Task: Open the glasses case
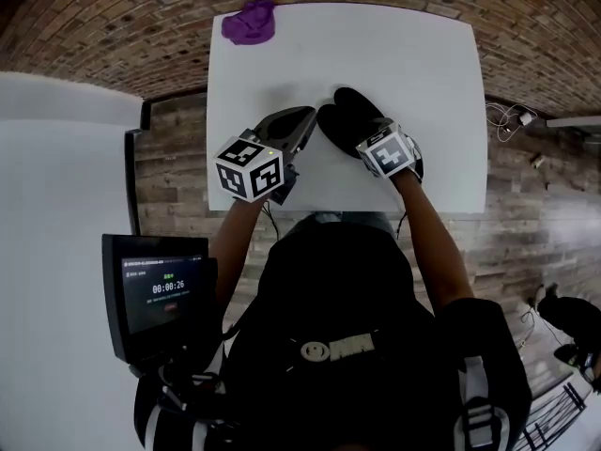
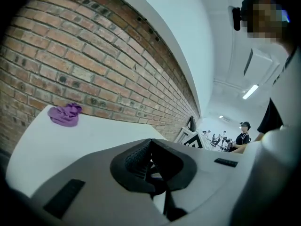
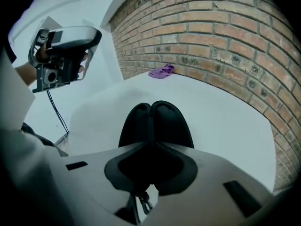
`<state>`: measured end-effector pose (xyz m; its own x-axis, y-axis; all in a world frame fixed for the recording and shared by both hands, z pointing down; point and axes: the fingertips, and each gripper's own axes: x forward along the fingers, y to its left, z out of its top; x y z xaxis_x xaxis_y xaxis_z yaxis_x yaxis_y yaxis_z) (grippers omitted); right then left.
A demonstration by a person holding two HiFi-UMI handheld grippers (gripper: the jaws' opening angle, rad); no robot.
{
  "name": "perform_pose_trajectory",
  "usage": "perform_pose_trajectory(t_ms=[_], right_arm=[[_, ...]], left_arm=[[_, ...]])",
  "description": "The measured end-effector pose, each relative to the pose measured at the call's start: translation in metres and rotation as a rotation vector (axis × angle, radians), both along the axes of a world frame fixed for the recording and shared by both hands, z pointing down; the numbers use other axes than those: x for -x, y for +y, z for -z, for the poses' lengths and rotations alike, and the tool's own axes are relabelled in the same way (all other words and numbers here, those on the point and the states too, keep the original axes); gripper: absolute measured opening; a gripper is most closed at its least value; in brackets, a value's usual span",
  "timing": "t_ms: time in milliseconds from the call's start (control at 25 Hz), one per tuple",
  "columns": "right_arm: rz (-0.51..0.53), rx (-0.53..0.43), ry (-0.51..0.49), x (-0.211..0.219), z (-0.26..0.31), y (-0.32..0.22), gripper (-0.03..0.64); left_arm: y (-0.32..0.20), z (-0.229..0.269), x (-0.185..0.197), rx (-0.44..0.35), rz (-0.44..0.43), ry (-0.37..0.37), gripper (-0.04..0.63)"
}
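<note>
Worktop (image 1: 432,73): white, set against a brick wall (image 2: 70,55).

Case (image 1: 346,111): black, closed, lying near the middle of the worktop and toward the near edge. In the right gripper view it runs straight away from the jaws, its seam (image 3: 151,121) facing up between two rounded halves.

Right gripper (image 3: 150,144): angled down onto the near end of the case. The jaws are narrow and closed on that end. Pads and case are both black, so the exact line of contact is hard to make out. In the head view its marker cube (image 1: 389,153) sits over the near end of the case.

Left gripper (image 2: 150,142): the jaws are fully together, pad against pad, with nothing between them. In the head view its tips lie just beside the left side of the case; I cannot tell whether they touch. Its own view does not show the case, only worktop and wall.

Cloth (image 1: 250,22): purple, crumpled, at the far left corner of the worktop, well apart from the case and both grippers.

Screen (image 1: 155,289): to the person's left, below worktop level, lit, showing a timer readout.
</note>
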<state>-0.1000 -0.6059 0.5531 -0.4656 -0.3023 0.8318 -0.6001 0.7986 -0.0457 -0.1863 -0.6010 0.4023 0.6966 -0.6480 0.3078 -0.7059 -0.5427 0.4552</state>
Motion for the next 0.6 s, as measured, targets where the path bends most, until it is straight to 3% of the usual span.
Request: perform_pose_trajectory(t_ms=[120,240,480,600], right_arm=[[-0.038,0.011,0.009,-0.002,-0.016,0.004,0.054],[-0.087,-0.004,-0.049,-0.001,-0.015,0.004,0.069],[-0.086,-0.156,-0.199,0.010,0.027,-0.012,0.069],[-0.080,-0.264,-0.347,0.007,0.074,-0.001,0.067]], left_arm=[[0.014,-0.008,-0.003,0.019,-0.013,0.000,0.005],[0.024,-0.013,-0.003,0.035,-0.017,0.007,0.005],[0.028,-0.017,0.005,0.040,0.016,0.008,0.005],[0.044,-0.009,-0.001,0.011,0.038,-0.012,0.005]])
